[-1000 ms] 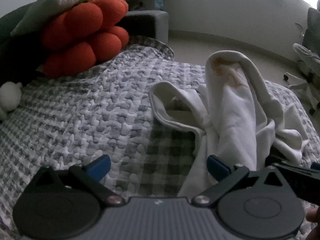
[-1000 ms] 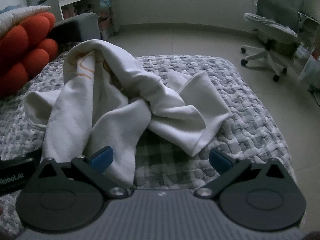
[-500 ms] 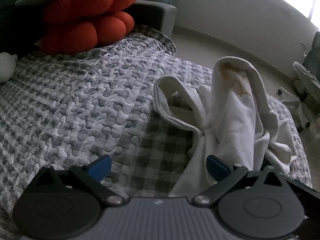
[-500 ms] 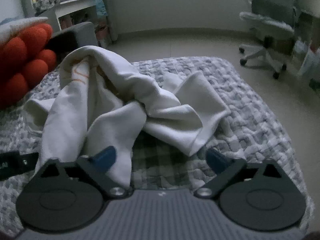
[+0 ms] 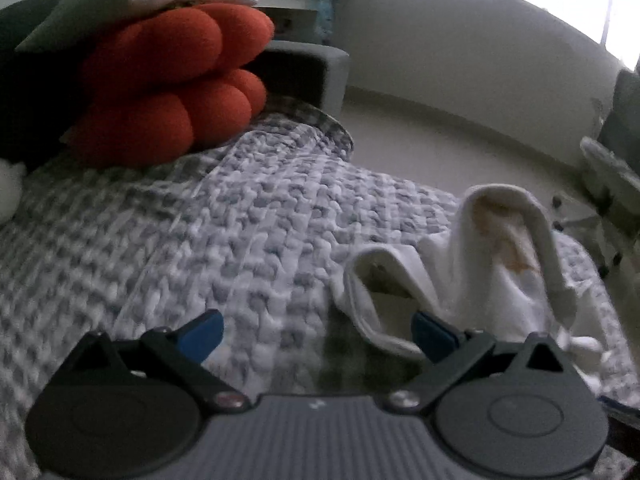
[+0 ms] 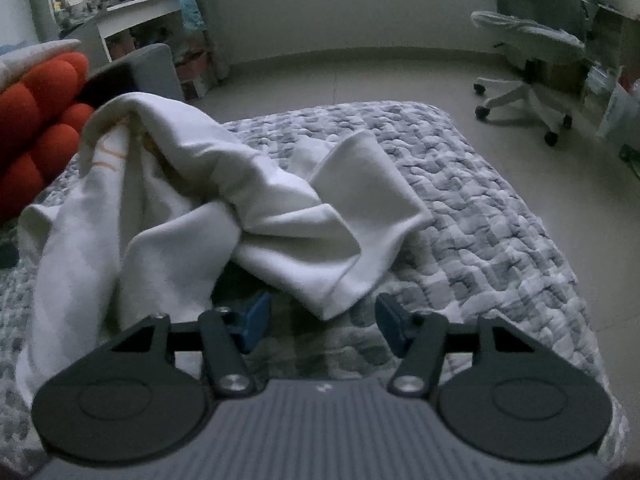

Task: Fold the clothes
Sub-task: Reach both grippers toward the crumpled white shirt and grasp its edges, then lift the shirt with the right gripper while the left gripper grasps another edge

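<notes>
Both grippers look the same tbh: left gripper (image 5: 316, 334) and right gripper (image 6: 323, 322) each have a ribbed grey body, two black round discs, black linkage arms on silver screws, and blue fingertip pads (image 5: 200, 334).

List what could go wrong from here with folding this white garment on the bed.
1. The right gripper is closing, with only the tip of a white garment corner between its fingers; it may pinch the quilt or slip off.
2. The garment is bunched and twisted, so lifting one corner may drag the whole heap.
3. The left gripper stands open over bare quilt beside the collar, holding nothing down.
</notes>
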`<move>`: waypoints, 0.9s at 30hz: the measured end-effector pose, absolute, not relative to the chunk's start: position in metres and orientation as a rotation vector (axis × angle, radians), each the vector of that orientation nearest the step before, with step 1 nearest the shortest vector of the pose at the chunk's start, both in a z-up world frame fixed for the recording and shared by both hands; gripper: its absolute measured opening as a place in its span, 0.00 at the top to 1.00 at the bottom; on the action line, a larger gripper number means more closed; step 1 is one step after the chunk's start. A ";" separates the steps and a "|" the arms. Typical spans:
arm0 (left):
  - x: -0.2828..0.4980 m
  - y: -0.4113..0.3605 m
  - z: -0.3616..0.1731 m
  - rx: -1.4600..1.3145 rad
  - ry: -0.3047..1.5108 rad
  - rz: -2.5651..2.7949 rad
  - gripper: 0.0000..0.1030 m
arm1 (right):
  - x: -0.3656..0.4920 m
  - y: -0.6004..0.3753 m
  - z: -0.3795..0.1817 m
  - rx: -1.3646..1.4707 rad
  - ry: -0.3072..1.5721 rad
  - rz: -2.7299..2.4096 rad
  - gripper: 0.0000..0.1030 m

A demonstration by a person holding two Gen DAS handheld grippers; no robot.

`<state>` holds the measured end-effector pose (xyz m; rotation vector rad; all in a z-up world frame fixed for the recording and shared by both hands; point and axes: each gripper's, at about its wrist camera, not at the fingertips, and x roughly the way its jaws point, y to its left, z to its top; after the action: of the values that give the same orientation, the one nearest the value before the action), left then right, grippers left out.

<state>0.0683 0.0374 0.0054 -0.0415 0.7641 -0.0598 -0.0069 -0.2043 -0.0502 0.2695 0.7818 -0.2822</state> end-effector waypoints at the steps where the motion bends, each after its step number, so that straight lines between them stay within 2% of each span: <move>1: 0.076 0.036 0.003 -0.027 0.762 -0.072 0.02 | -0.006 -0.207 -0.050 0.271 0.785 -0.287 0.40; 4: 0.094 0.030 -0.007 -0.008 0.772 -0.113 0.02 | -0.003 -0.215 -0.048 0.253 0.784 -0.280 0.38; 6: 0.105 0.027 -0.015 0.004 0.774 -0.135 0.02 | 0.001 -0.219 -0.046 0.211 0.766 -0.274 0.31; 8: 0.114 0.029 -0.027 0.013 0.776 -0.146 0.03 | 0.005 -0.224 -0.044 0.166 0.746 -0.276 0.28; 9: 0.117 0.030 -0.033 0.009 0.780 -0.152 0.08 | 0.008 -0.227 -0.045 0.156 0.742 -0.269 0.27; 10: 0.118 0.030 -0.038 0.006 0.777 -0.162 0.17 | 0.012 -0.231 -0.047 0.154 0.744 -0.260 0.27; 11: 0.116 0.030 -0.043 0.000 0.771 -0.175 0.20 | 0.014 -0.234 -0.049 0.158 0.747 -0.250 0.27; 13: 0.111 0.033 -0.050 -0.042 0.782 -0.178 0.37 | 0.018 -0.239 -0.054 0.181 0.749 -0.215 0.27; 14: 0.112 0.036 -0.052 -0.077 0.790 -0.174 0.42 | 0.019 -0.241 -0.057 0.195 0.749 -0.190 0.27; 16: 0.114 0.046 -0.055 -0.152 0.792 -0.179 0.63 | 0.016 -0.240 -0.059 0.210 0.737 -0.153 0.34; 17: 0.114 0.050 -0.054 -0.180 0.787 -0.180 0.69 | 0.015 -0.239 -0.058 0.212 0.728 -0.140 0.44; 18: 0.115 0.052 -0.053 -0.200 0.785 -0.179 0.82 | 0.013 -0.239 -0.057 0.222 0.723 -0.121 0.59; 19: 0.115 0.054 -0.050 -0.215 0.785 -0.176 0.92 | 0.013 -0.239 -0.055 0.239 0.719 -0.106 0.66; 20: 0.114 0.056 -0.047 -0.229 0.779 -0.173 0.93 | 0.014 -0.239 -0.052 0.246 0.715 -0.106 0.77; 21: 0.111 0.058 -0.043 -0.236 0.763 -0.171 0.94 | 0.015 -0.238 -0.048 0.240 0.713 -0.112 0.80; 24: 0.099 0.066 -0.027 -0.237 0.705 -0.160 0.96 | 0.013 -0.239 -0.036 0.216 0.696 -0.125 0.87; 27: 0.090 0.083 -0.006 -0.245 0.656 -0.145 0.97 | 0.005 -0.240 -0.020 0.194 0.656 -0.141 0.88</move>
<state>0.0897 0.0826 -0.0056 -0.2451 0.6558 -0.1451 0.0047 -0.2397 -0.0198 0.1940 0.6559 -0.1412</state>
